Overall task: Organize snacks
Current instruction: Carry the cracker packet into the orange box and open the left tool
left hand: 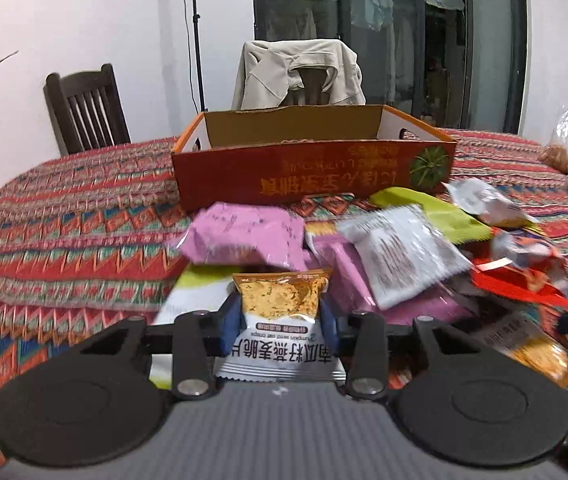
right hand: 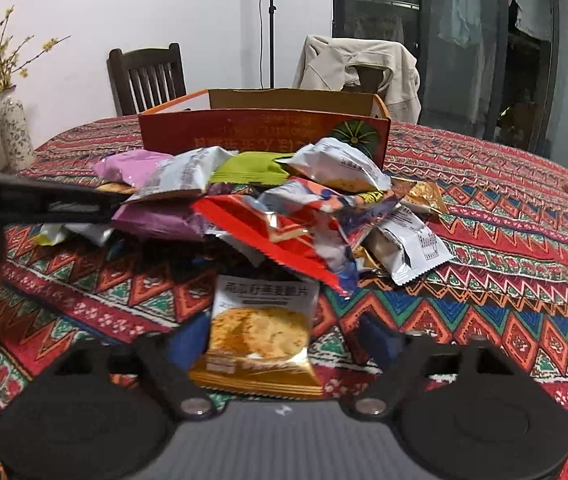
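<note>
Your left hand-held gripper (left hand: 282,322) is clamped on a white-and-gold crisp packet (left hand: 279,320), orange cardboard box (left hand: 312,168) at twelve o'clock on the counter (left hand: 63,240). Your right hand-held gripper (right hand: 279,344) gapes wide around a matching white-and-gold packet (right hand: 259,340) lying loose.

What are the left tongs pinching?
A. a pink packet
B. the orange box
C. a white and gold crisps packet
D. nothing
C: in the left wrist view, the left tongs have their blue pads pressed on both sides of the white and gold crisps packet, with the pink packets lying beyond it.
</note>
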Available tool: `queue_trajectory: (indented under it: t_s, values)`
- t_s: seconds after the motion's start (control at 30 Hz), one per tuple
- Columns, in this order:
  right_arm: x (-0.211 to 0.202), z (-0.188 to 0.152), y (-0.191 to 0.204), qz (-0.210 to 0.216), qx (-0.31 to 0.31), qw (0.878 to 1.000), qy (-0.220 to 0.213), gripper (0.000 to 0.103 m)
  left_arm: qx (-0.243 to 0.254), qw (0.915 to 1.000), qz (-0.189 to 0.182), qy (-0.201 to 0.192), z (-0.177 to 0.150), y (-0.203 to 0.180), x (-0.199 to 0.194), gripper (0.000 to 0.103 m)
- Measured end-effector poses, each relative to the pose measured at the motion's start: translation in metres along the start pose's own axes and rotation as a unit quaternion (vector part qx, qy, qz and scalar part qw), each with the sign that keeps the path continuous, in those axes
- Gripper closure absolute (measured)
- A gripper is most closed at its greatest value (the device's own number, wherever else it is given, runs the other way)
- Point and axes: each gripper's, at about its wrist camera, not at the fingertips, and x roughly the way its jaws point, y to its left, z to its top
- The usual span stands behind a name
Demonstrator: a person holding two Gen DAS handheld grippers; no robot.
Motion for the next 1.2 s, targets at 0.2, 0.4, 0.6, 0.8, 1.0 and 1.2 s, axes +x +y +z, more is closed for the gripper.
queue_trajectory:
  t_s: [0.2,0.4,0.6,0.8,1.0,1.2]
  values:
    - [-0.011,-0.004,0.002,0.009,-0.007,1.000,-0.016,0.060,-0.028,0.9995,-0.014,-0.001,-0.032,0.003,-0.057,0.062]
    - [-0.046,-0.031,0.018,0.027,-0.022,0.999,-0.024,0.061,-0.030,0.9993,-0.018,-0.014,-0.060,0.003,-0.114,0.062]
    - [-0.072,-0.043,0.026,0.022,-0.022,0.999,-0.025,0.061,-0.016,0.9988,-0.022,-0.042,-0.060,-0.004,-0.131,0.062]
    - [-0.101,-0.031,0.026,0.025,-0.029,0.997,-0.062,0.061,-0.024,0.9964,-0.029,-0.075,-0.037,0.006,-0.139,0.062]
    - [-0.125,0.011,-0.002,0.056,-0.012,0.989,-0.137,0.061,-0.024,0.9906,-0.048,-0.126,0.035,0.031,-0.120,0.062]
    - [-0.098,0.109,-0.040,0.060,-0.026,0.983,-0.172,0.061,-0.019,0.9914,-0.058,-0.115,0.140,0.057,-0.035,0.062]
